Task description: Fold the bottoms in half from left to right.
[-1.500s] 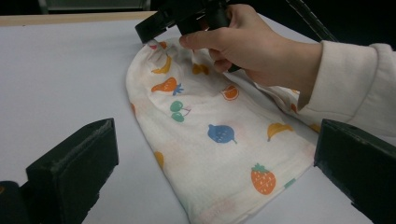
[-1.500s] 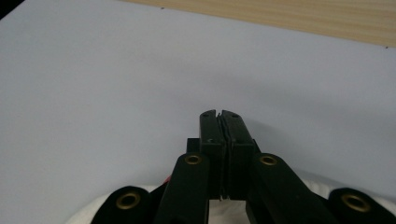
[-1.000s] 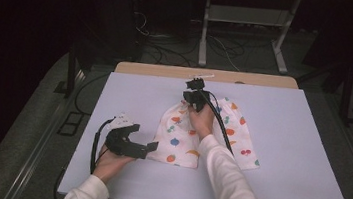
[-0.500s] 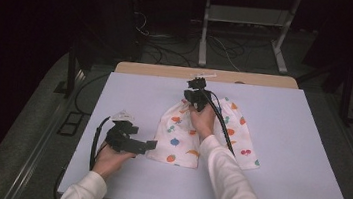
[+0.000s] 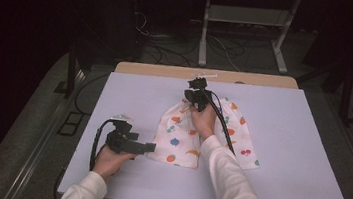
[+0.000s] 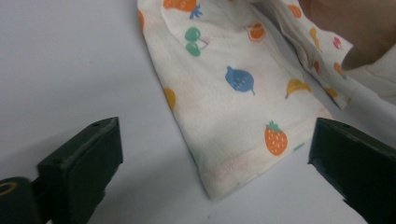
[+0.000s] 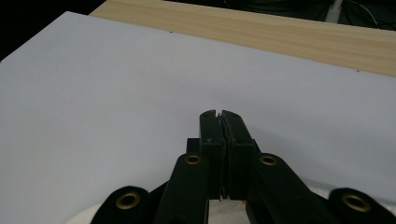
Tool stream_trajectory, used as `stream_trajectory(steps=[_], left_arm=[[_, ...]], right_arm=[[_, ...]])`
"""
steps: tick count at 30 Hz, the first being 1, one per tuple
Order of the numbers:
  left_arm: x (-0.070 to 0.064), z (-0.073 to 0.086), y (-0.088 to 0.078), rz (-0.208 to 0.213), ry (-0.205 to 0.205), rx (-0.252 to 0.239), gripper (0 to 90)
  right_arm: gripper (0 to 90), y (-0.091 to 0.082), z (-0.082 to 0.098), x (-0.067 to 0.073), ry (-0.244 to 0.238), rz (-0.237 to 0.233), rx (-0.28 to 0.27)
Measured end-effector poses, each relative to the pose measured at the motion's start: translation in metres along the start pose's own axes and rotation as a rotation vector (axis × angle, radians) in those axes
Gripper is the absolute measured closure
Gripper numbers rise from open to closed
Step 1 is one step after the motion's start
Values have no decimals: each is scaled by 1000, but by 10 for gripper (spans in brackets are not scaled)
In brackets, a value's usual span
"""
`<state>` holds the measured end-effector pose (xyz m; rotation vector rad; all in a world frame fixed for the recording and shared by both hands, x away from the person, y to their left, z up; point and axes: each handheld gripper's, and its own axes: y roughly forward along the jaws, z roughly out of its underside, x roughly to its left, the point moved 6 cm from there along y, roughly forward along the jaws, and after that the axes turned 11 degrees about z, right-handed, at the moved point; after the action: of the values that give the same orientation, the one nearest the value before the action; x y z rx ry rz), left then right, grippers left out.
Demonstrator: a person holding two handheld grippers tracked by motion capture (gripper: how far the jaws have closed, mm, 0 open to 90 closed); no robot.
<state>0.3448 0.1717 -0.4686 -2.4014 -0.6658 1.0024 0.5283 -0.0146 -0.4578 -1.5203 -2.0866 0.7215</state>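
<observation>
Currently: fruit-print cloth (image 5: 185, 136) mid-tabletop, nearer far edge | right tongs (image 7: 219, 114) closed at its top — pinch unclear | left tongs (image 6: 210, 154) open around near corner | risk: closing high grabs one layer — fold slips

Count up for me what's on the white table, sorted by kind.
Fruit-print cloth: 1
Handheld grippers: 2, the left gripper with jaws open beside the cloth's near corner, the right gripper with jaws shut at the cloth's far end
Total: 3
</observation>
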Motion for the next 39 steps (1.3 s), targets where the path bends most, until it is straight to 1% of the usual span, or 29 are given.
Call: stream_trajectory(steps=[3, 5, 8, 10, 12, 15, 19, 20, 23, 28, 30, 35, 36, 37, 38, 39], left_arm=[[1, 3, 3, 19, -18, 33, 63], [0, 5, 5, 27, -16, 48, 82], [-2, 5, 6, 24, -1, 54, 139], [-4, 6, 6, 20, 15, 58, 161], [-6, 9, 8, 30, 9, 56, 178], [-4, 13, 8, 36, -2, 52, 218], [0, 16, 8, 42, -23, 40, 298], [0, 16, 8, 46, -27, 37, 330], [2, 16, 8, 52, -36, 40, 392], [4, 16, 8, 44, -42, 40, 492], [4, 16, 9, 45, -41, 44, 534], [3, 17, 11, 66, -38, 67, 629], [3, 17, 12, 69, -42, 68, 652], [4, 17, 12, 76, -57, 68, 671], [4, 17, 13, 83, -60, 69, 698], [5, 17, 13, 82, -53, 74, 714]], right_arm=[[867, 1, 1, 0, -3, 1, 1], [867, 1, 2, 1, -6, 1, -1], [867, 2, 3, 2, -5, 1, 0], [867, 2, 3, 2, -8, 2, 0], [867, 1, 3, 2, -17, 7, -2], [867, 1, 3, 3, -25, 11, -3], [867, 1, 4, 3, -25, 10, -8], [867, 1, 4, 2, -24, 9, -9], [867, 1, 4, 2, -24, 9, -10], [867, 1, 4, 2, -24, 6, -11], [867, 1, 4, 2, -24, 5, -12], [867, 1, 5, 2, -21, 2, -11], [867, 1, 5, 2, -20, 2, -12], [867, 0, 5, 2, -21, 2, -13], [867, 0, 5, 2, -22, 1, -16], [867, 0, 5, 3, -21, 0, -16]])
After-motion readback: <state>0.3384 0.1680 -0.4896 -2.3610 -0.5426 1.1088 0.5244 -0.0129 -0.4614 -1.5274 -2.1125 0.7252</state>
